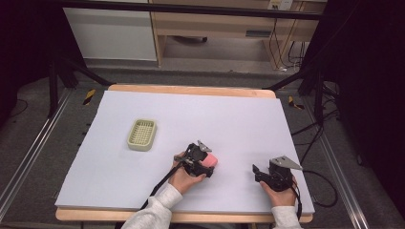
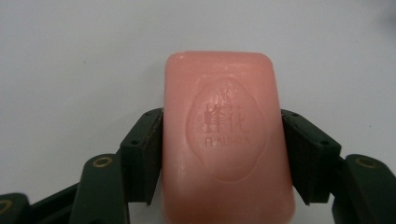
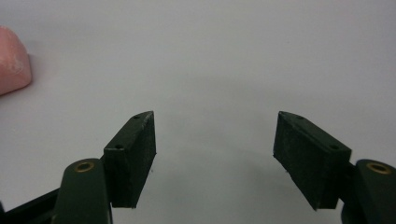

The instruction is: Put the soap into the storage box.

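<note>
A pink soap bar (image 2: 227,140) with a stamped oval logo lies on the pale sheet. The two black jaws of my left gripper (image 2: 222,115) press against its long sides, shut on it. From above, the soap bar (image 1: 210,161) peeks out beyond my left gripper (image 1: 206,163), near the middle front of the table. My right gripper (image 3: 215,119) stands open over bare sheet with nothing between its jaws, and a corner of the soap bar (image 3: 11,60) shows far to its left. In the high view my right gripper (image 1: 257,171) sits right of the soap.
A pale green slatted soap dish (image 1: 142,134) sits to the left on the lavender sheet (image 1: 200,114) that covers the wooden table. Cables trail from both grippers toward the front edge. Dark frame legs and floor cables flank the table.
</note>
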`<state>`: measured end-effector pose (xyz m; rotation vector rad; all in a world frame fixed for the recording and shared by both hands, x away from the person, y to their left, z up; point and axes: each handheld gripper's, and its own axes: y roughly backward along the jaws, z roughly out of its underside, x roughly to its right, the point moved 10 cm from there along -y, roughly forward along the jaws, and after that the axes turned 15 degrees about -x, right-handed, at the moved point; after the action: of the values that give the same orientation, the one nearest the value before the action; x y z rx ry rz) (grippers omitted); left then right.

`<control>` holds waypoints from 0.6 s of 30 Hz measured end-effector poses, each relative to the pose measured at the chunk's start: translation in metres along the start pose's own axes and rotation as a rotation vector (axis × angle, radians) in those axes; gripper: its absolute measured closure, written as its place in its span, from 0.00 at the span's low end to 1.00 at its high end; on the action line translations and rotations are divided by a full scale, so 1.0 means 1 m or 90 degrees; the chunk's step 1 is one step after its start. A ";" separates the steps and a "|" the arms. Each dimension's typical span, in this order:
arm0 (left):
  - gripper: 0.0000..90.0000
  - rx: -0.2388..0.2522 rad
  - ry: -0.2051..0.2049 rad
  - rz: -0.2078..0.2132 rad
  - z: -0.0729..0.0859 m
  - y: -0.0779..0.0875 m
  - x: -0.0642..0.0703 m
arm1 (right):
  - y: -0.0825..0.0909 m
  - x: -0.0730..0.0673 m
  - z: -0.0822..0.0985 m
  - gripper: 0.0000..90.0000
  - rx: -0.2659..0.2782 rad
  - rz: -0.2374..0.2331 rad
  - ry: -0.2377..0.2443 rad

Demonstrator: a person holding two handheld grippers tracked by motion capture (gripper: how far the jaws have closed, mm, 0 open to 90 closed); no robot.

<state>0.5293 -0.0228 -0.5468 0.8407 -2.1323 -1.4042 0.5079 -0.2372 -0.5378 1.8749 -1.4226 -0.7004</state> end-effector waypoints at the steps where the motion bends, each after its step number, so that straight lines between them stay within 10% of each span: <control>1: 0.41 0.000 0.000 0.000 0.000 0.000 0.000 | 0.000 0.000 0.000 0.33 0.000 0.000 0.000; 18: 0.41 -0.002 -0.014 -0.001 0.003 0.007 0.001 | 0.000 0.001 0.000 0.33 0.001 0.001 0.002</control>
<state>0.5250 -0.0195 -0.5418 0.8283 -2.1459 -1.4240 0.5080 -0.2379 -0.5374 1.8747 -1.4235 -0.6959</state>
